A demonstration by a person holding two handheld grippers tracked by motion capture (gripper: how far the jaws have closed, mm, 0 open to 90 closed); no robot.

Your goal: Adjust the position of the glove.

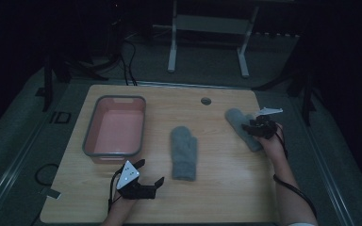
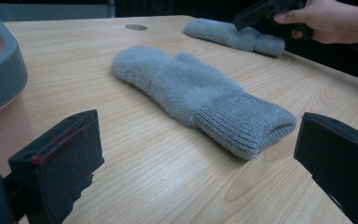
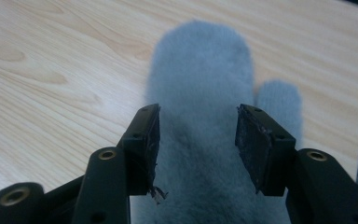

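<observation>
Your right gripper (image 1: pixel 258 126) is poised over the far mitten (image 1: pixel 243 128), which lies flat near the table's right edge, well to the right of the pink bin (image 1: pixel 115 126). In the right gripper view its jaws stand apart with the mitten's (image 3: pixel 205 116) fuzzy body between them, not yet closed on it.

What could go wrong here: the jaws sit above a flat, soft knit, so if you close without pressing down you would likely pinch only the top nap and the mitten would slip free on the lift. Press too hard and you might catch just one layer, so it hangs open and drags. The mitten is also near the table edge; a sideways nudge could push it off.

The second mitten (image 1: pixel 184 152) lies mid-table, just right of the bin, cuff toward you. Your left gripper (image 1: pixel 140 181) hovers just in front of the bin's near right corner, jaws wide apart and empty; in the left gripper view the mitten's (image 2: pixel 200 100) ribbed cuff points at it.

Count: two grey mittens, one pink bin with a grey rim, empty as far as can be seen, two grippers, one wooden table (image 1: pixel 217 197) with one round hole (image 1: pixel 206 100) in it beyond the bin's far right.
</observation>
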